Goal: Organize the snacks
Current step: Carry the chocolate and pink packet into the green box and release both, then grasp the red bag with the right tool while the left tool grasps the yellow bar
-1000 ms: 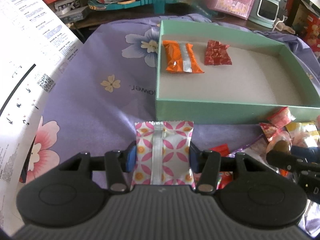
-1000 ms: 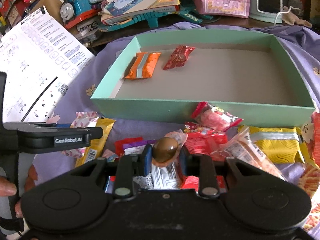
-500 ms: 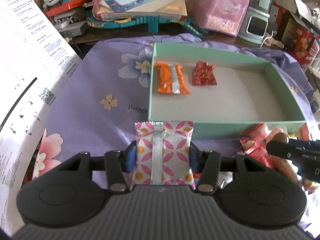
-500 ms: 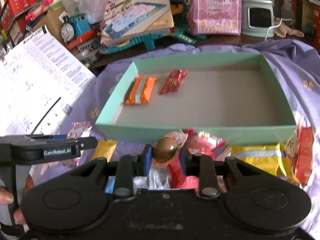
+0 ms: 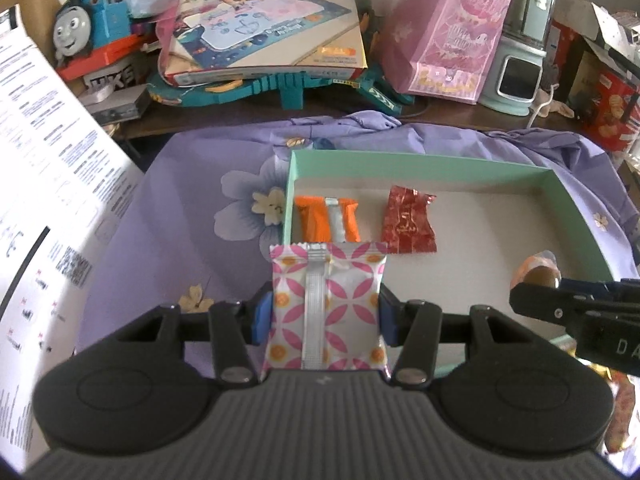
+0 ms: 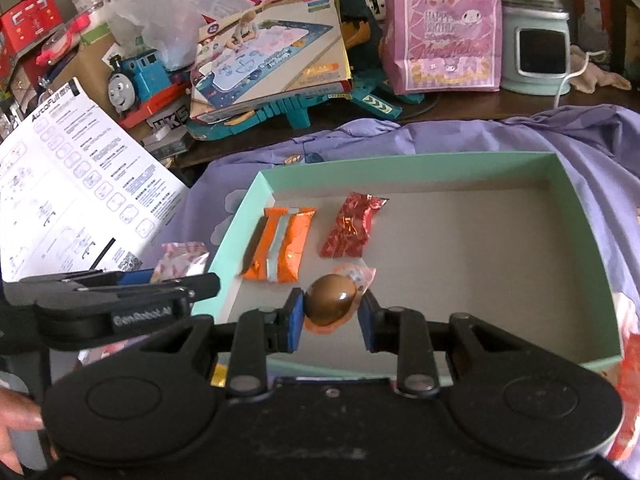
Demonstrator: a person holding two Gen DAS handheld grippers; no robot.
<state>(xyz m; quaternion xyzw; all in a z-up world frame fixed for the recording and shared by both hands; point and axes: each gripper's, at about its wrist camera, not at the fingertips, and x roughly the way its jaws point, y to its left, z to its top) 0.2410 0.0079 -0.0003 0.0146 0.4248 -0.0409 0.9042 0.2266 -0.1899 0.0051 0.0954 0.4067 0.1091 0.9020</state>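
— Where's the box [image 6: 576, 264] from each tool?
— Ahead and below. The right tool [image 6: 330, 312], clamped on a brown egg sweet [image 6: 330, 304], hangs over it; the left tool [image 5: 325, 316], gripping a pink packet [image 5: 326, 304] upright, is at its near-left corner.

Right gripper [image 6: 331, 312] clamped a brown egg-shaped candy [image 6: 330, 299] over the mint-green box [image 6: 580, 240]. Orange packet [image 6: 280, 249] and red packet [image 6: 350, 225] lay inside, near its left wall. Left gripper [image 6: 176, 276] held a pink-patterned packet [image 6: 180, 258] just left of the box.

Two snack packets [image 6: 278, 250] are counted in one green box [image 6: 580, 264], with two more snacks [image 5: 326, 306] held by two grippers [image 6: 330, 314].
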